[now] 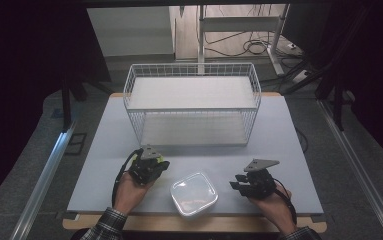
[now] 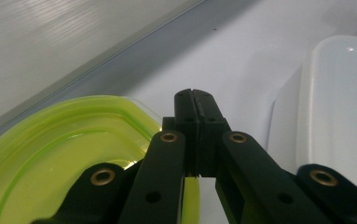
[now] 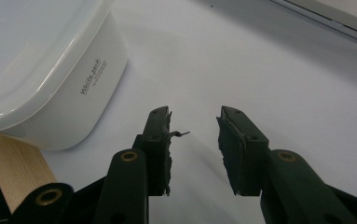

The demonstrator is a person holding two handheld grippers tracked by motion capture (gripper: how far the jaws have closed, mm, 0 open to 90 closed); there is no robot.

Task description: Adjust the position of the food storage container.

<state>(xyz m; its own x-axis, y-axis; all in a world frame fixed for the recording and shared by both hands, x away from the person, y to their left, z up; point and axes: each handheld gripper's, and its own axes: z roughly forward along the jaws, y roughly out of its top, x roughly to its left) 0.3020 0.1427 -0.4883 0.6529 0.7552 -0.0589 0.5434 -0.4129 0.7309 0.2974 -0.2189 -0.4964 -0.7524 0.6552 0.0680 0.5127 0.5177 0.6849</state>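
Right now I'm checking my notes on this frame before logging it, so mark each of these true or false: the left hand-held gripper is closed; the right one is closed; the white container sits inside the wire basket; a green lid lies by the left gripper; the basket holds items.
1. The left hand-held gripper is closed. True: its jaws meet.
2. The right hand-held gripper is closed. False: its jaws stand apart over bare table.
3. The white lidded plastic container sits inside the white wire basket. False: it rests on the grey table, between the two grippers.
4. A translucent yellow-green plastic lid lies by the left gripper. True.
5. The basket holds items. False: it looks empty.
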